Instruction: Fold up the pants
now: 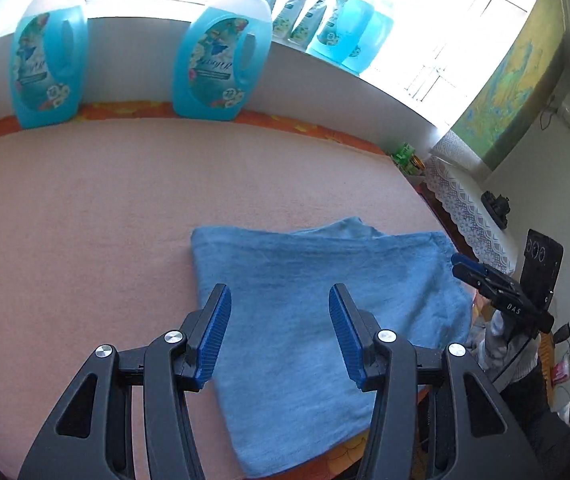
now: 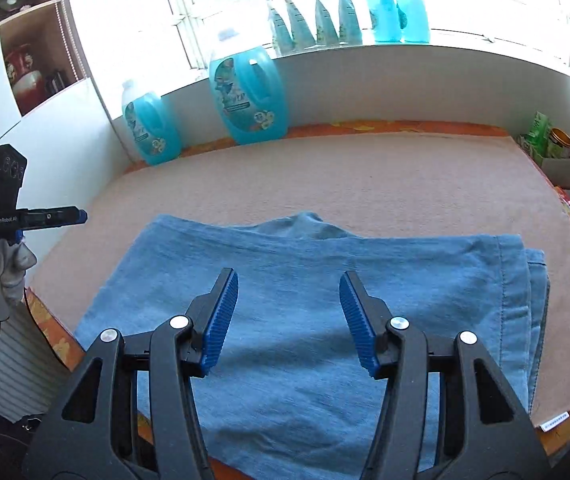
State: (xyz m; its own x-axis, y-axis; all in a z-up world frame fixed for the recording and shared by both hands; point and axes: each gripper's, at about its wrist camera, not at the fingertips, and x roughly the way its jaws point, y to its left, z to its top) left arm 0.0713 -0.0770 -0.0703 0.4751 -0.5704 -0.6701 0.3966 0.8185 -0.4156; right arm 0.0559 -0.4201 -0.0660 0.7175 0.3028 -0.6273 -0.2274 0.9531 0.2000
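The pants (image 2: 305, 320) lie folded under both tools. The left tool (image 1: 280, 300) and right tool (image 2: 289, 292) are released, holding nothing. Folding looks nearly done; next, maybe one more fold.

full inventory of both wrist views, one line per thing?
pants: 1, blue denim, folded, near edge of table
table cover: 1, pink, orange patterned border
detergent jugs: 2, turquoise, back of table by the wall
bottles and pouches: several, blue and green, windowsill
green box and jar: right of table
shelf with red vase: far left
wall map: 1, right wall
left hand-held gripper: open, above pants
right hand-held gripper: open, above pants
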